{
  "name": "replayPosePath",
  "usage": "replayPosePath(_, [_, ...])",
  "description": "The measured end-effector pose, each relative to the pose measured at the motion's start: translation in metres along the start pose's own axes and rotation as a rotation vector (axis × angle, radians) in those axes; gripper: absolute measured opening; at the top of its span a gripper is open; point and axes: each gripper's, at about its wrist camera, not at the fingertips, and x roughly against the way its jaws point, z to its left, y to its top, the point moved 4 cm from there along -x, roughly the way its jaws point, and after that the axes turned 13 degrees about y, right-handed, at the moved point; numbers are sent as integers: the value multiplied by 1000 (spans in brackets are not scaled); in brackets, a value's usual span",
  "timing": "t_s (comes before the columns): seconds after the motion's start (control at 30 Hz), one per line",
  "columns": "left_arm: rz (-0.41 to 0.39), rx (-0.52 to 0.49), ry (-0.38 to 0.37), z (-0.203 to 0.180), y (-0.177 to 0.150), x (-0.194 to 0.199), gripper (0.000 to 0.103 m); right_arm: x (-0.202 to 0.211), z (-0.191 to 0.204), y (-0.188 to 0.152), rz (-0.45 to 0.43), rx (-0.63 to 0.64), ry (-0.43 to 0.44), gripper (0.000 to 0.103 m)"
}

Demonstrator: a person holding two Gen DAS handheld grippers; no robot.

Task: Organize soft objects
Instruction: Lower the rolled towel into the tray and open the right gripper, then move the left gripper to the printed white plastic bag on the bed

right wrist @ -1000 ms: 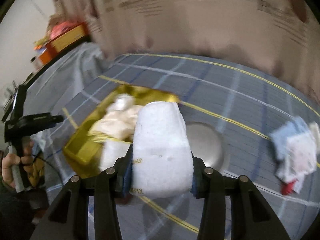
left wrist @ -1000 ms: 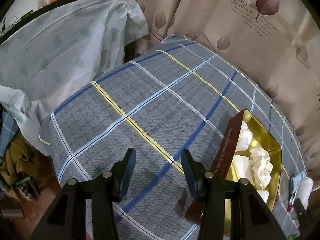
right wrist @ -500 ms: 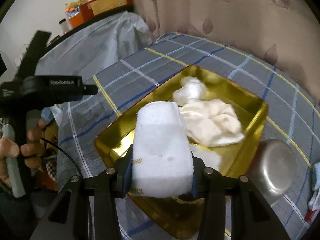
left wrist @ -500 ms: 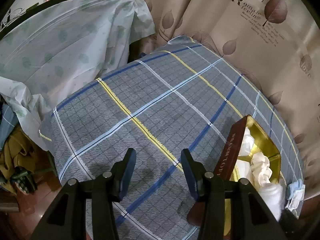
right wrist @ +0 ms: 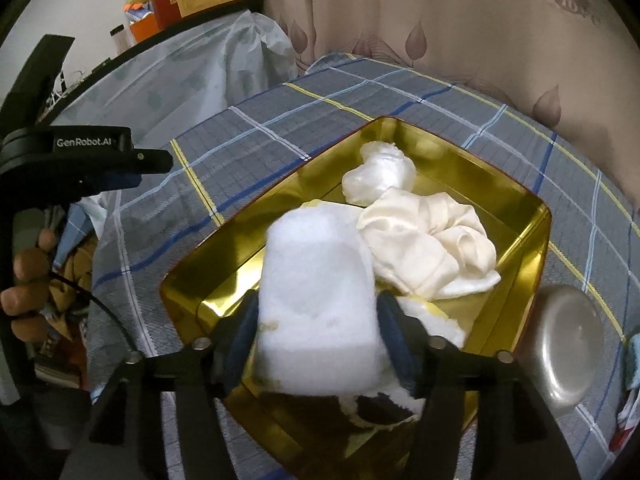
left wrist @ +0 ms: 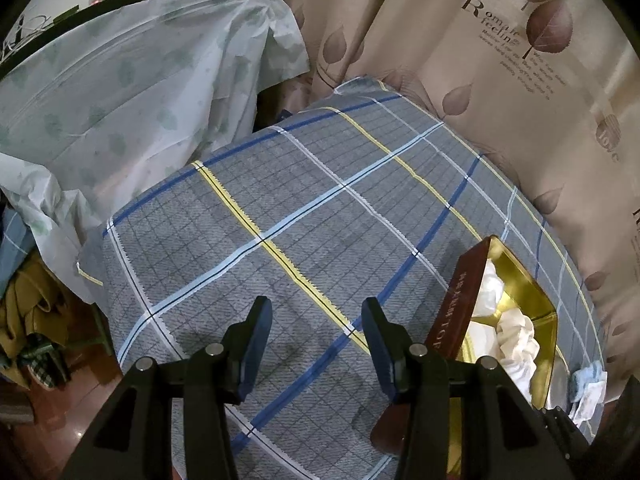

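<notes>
Right gripper (right wrist: 316, 332): my jaws are opening, with the white sponge (right wrist: 316, 300) between them and the pads at its 2 sides; I read it as being let go.
Sponge spot: it sits over the near end of the gold tin (right wrist: 516, 200), which stands on the checked cloth (right wrist: 256, 132).
Sponge feel: I judge it light and springy, bulging back as the pads ease, so it won't break but may cling to a pad or tip over.
Hold point: I'd take it across the narrow sides at mid-height, as now.
Tin load: 1 cream cloth (right wrist: 428, 248) and 1 white wad (right wrist: 380, 172) lie inside, limp and crushable; I'd pinch a bunched fold.
Left gripper (left wrist: 316, 336): jaws wide apart, nothing between them, over bare cloth beside the tin.
Bowl (right wrist: 568, 340): steel, touching the tin's right wall.
</notes>
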Motion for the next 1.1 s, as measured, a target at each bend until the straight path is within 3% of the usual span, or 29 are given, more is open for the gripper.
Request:
replayPosePath(0.13, [0,-6,2,-2,0,1,48,7,2,0,-19,0,11,73])
replayPosePath(0.33, [-15,-21,-1,-6,-1,5,48,28,2,-5,-59,-24,25,74])
replayPosePath(0.5, [-45,-67,20,-16,-4,11,48,63,-19,-22,-113,-78,-13,79])
replayPosePath(0.67, [-101,-99,52,-25,-6,20,48,109,-65,-46,-182,-180,-97,79])
replayPosePath(0.87, [-141,-180,32,-48,-15,31,47,175,-136,-91,-276,-317,-251,79])
replayPosePath(1.1, [-216,-378,-26,-104,-37,62,48,246,-210,-163,-357,-491,-433,79])
